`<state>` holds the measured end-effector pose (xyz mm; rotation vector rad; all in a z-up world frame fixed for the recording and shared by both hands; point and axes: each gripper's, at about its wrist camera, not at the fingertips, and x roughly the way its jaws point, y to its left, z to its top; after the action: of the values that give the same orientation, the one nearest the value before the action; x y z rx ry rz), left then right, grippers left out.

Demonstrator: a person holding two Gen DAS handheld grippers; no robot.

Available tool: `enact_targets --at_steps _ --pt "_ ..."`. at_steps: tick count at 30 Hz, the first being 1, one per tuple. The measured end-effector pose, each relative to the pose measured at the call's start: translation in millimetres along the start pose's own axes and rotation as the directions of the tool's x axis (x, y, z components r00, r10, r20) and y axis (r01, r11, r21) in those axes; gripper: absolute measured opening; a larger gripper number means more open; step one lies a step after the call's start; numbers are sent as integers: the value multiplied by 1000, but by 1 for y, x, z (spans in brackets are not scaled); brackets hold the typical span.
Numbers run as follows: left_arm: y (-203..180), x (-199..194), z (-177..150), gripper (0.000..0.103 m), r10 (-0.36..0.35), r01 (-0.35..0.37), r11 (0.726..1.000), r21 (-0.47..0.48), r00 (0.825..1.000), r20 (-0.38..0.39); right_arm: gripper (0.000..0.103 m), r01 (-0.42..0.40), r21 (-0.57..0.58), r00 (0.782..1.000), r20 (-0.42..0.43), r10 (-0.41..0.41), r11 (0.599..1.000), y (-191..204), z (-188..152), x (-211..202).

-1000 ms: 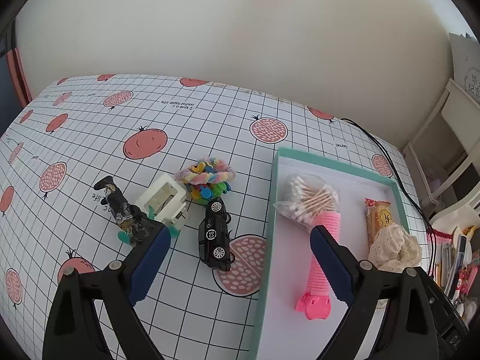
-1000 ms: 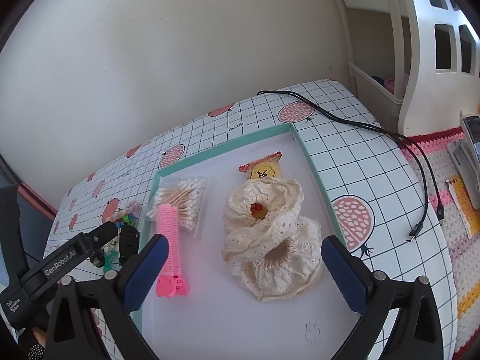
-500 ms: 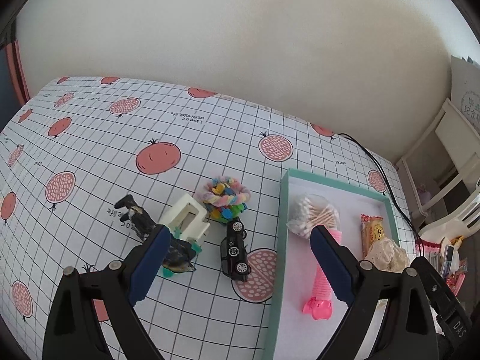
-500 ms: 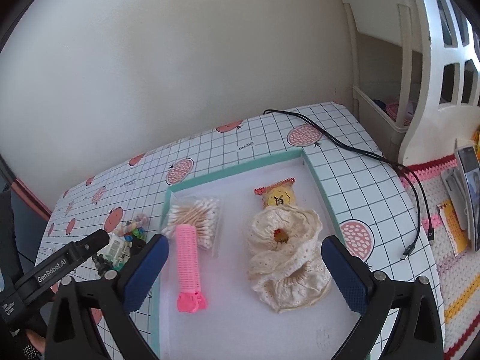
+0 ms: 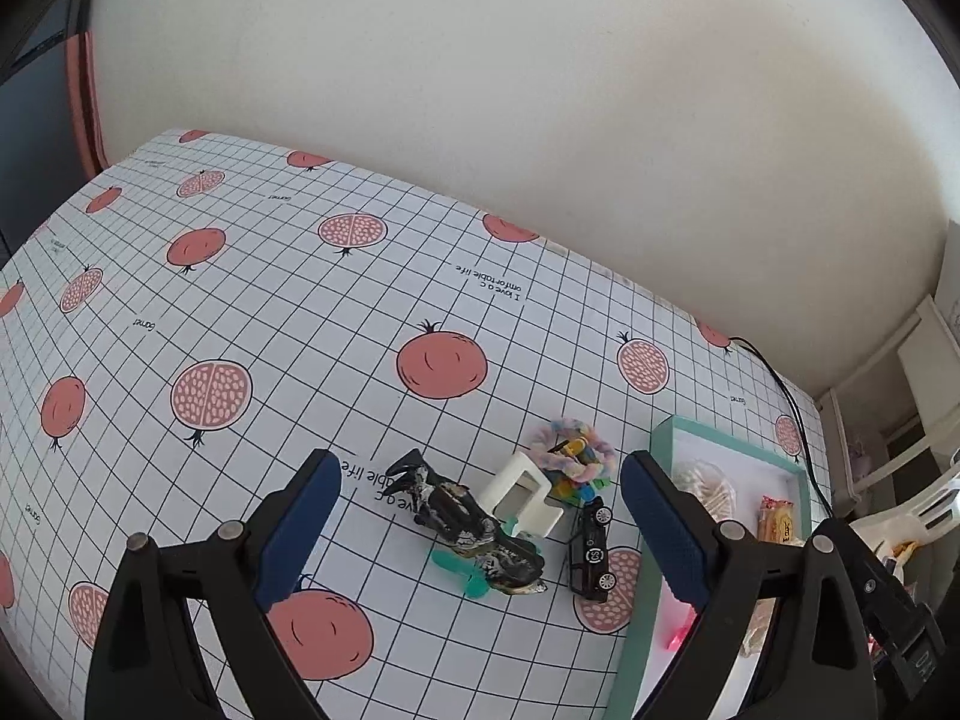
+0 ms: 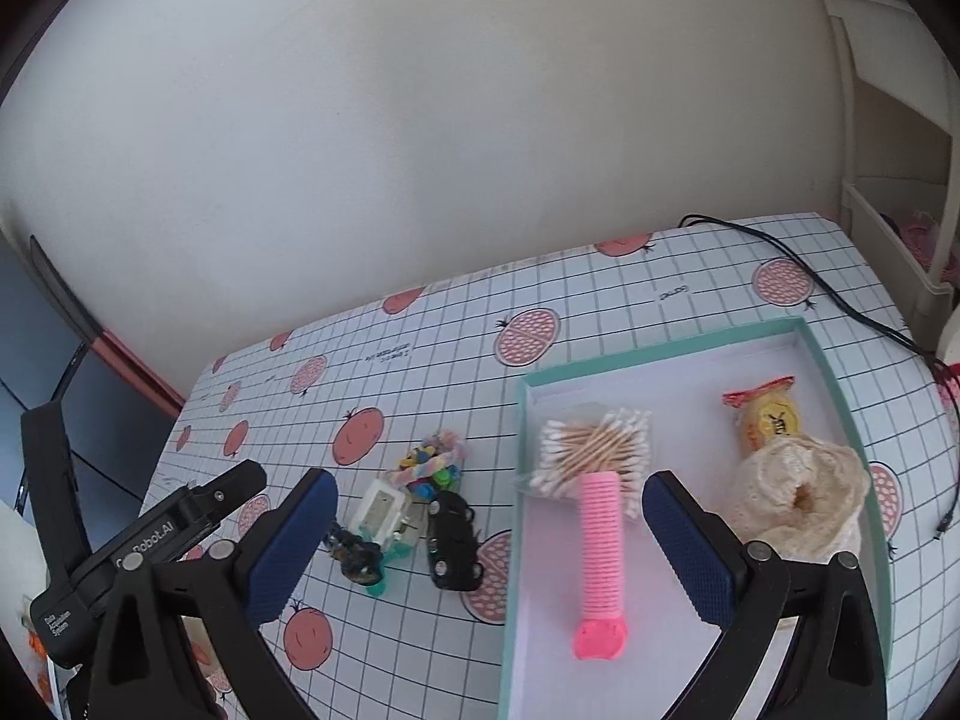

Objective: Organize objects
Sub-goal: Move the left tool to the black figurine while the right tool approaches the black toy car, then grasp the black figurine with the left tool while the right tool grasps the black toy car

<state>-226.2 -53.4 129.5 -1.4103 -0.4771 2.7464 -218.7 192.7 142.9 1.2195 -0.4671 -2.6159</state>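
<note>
Two grippers, both spread wide and holding nothing. Left gripper [image 5: 480, 531] hovers above a cluster of small things on the grid-and-pomegranate tablecloth [image 5: 270, 312]; right gripper [image 6: 489, 540] hangs over the near left part of the teal tray [image 6: 522, 414]. Cluster lies on the cloth just left of the tray, outside it: dark horse figure [image 5: 465, 525] lying on its side over a teal piece [image 5: 462, 570], white block [image 5: 522, 492] touching it on the right, pastel braided ring [image 5: 573, 450] behind the block with bright beads [image 5: 576, 483] inside and under it, and black toy car [image 5: 591, 549] nearest the tray, resting partly on a printed pomegranate. In the right wrist view the same cluster shows between that gripper's left finger and the tray wall, the car [image 6: 453, 540] close to the wall but not touching. Inside the tray: bag of cotton swabs [image 6: 591, 450] at the far left corner, pink ribbed roller [image 6: 600, 558] lying lengthwise with its far end on the bag, yellow snack packet [image 6: 765, 420] toward the far right, and cream lace cloth [image 6: 804, 498] bunched just in front of it, overlapping its near end. Black cable [image 6: 840, 294] runs along the cloth past the tray's far right corner. The left gripper's black body, lettered in white, shows low on the left in the right wrist view. White shelving [image 6: 888, 192] stands right of the table.
</note>
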Motion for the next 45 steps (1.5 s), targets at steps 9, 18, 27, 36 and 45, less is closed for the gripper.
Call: enact_targets --at_steps 9,18,27,36,45 --pt "19 22 1 95 75 -78 995 -55 995 -61 98 53 -175 998 -30 -59 983 40 -1 21" --pt "34 47 3 94 131 -141 983 -118 987 -92 88 45 -186 993 -97 -64 981 38 -2 55" --pt "36 67 -6 95 102 -126 980 -151 983 -154 84 32 -150 980 -190 -61 988 30 -20 85" --pt "34 70 -9 94 81 -109 981 -160 981 -174 75 18 -227 969 -235 -73 974 45 -33 100" --pt "27 77 -14 93 72 -99 986 -136 979 -192 65 21 -240 960 -267 -87 970 48 -42 112"
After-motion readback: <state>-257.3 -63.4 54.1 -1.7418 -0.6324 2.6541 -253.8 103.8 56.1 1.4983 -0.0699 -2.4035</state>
